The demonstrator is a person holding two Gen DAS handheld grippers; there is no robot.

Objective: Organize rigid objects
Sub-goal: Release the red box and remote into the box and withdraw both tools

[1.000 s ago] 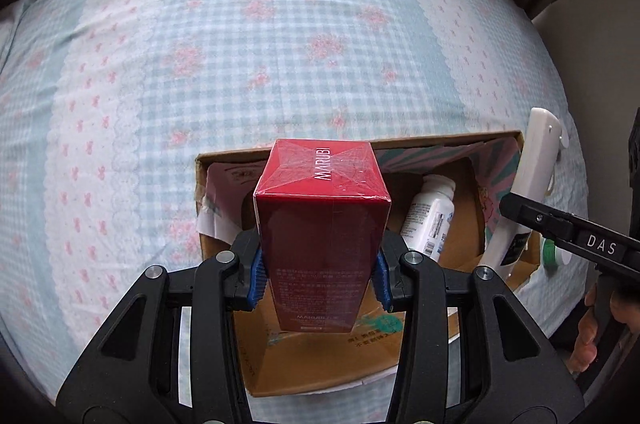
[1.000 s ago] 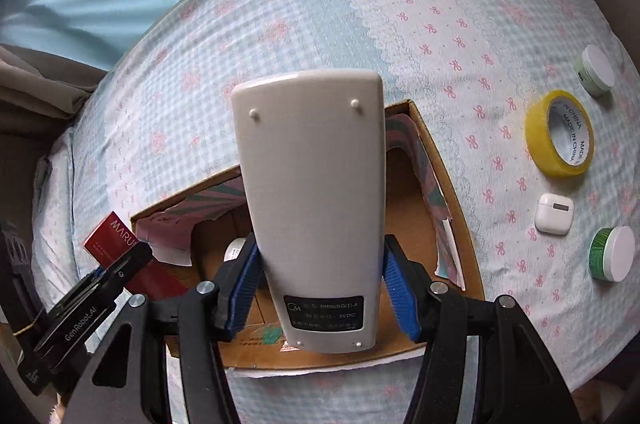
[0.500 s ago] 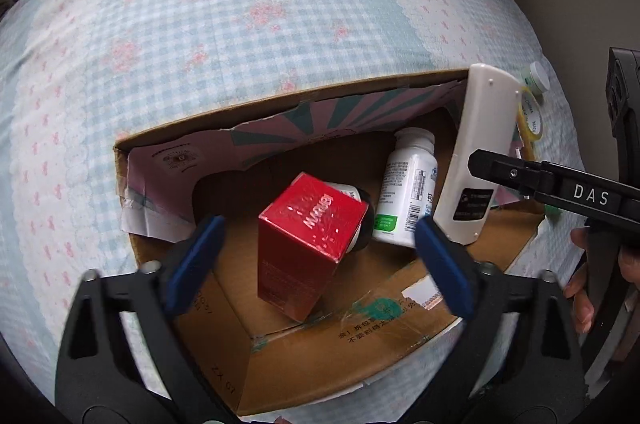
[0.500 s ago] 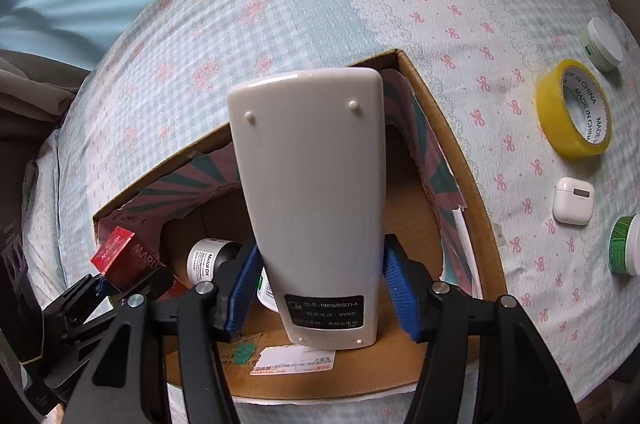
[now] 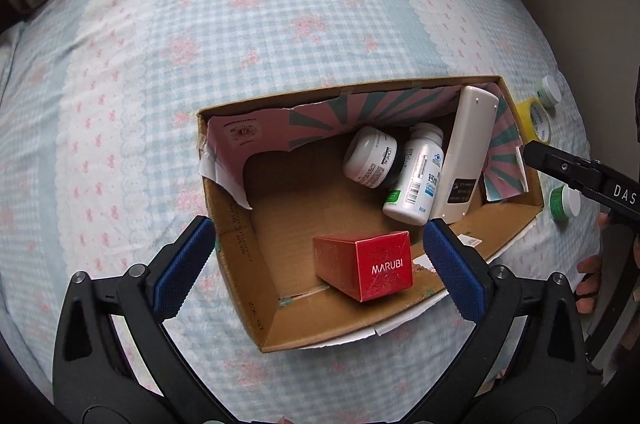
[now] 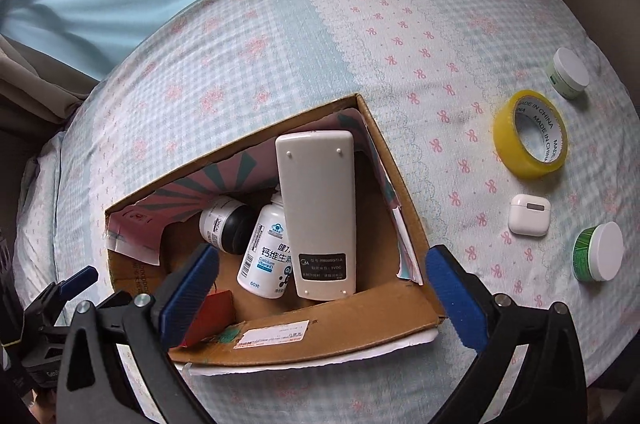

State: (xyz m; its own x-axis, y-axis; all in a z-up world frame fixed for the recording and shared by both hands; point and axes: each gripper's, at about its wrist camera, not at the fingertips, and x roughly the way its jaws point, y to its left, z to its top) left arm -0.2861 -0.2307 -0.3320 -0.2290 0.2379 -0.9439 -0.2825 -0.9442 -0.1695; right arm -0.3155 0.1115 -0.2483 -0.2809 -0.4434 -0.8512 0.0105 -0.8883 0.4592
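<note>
Now both grippers hang spread over the cardboard box on the checked bedspread.
Inside, the remote leans beside a white bottle and a jar; the red carton lies near the front wall. Left gripper stands wide and empty; right gripper jaws are opening, gripping nothing.
</note>
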